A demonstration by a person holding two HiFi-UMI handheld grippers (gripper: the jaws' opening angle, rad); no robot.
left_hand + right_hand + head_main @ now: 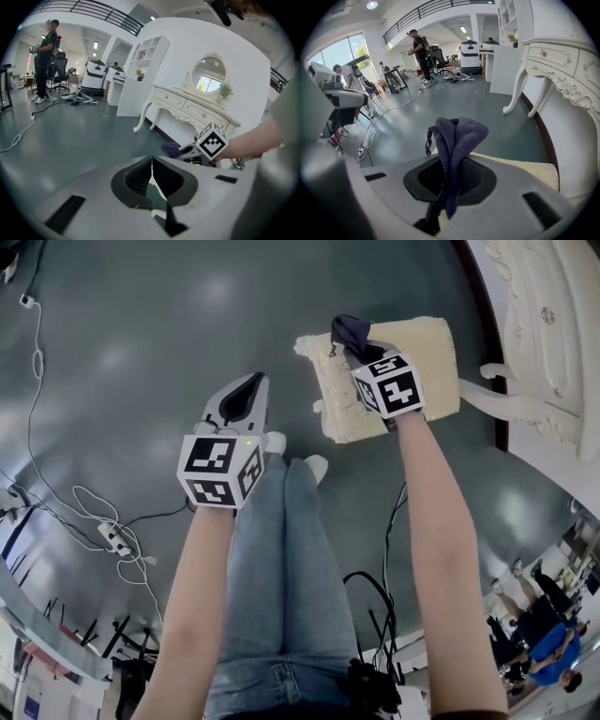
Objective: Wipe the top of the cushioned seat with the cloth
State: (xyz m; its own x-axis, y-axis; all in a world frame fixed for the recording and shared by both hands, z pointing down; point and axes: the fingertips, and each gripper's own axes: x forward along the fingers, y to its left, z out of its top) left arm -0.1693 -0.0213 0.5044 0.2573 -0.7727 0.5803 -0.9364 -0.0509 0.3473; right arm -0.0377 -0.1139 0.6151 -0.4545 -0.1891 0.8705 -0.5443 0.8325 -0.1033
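A glossy grey floor (141, 334) spreads under the head view, with loose cables (94, 512) at the left and a white carved dressing table (544, 324) along the right edge. The cream cushioned seat (427, 352) stands just beside that table, its long axis running across the view from left to right. The right gripper (354, 341) hangs over the seat's far edge, pinching a dark purple cloth (349, 330) that sticks out past the jaw tips, pointing away from the person. Whether the cloth touches the cushion cannot be told. The left gripper (247, 390) hovers over bare floor, well apart from the seat's left edge.

In the left gripper view the left gripper (152, 180) has its jaws pressed together with nothing between them. Beyond it are the cloth (169, 150) and the dressing table (197, 110).

In the right gripper view the right gripper (450, 180) clamps the cloth (457, 140), a folded wad lying lengthwise along the jaws with its free end forward. The seat (534, 171) shows beneath, at the right.
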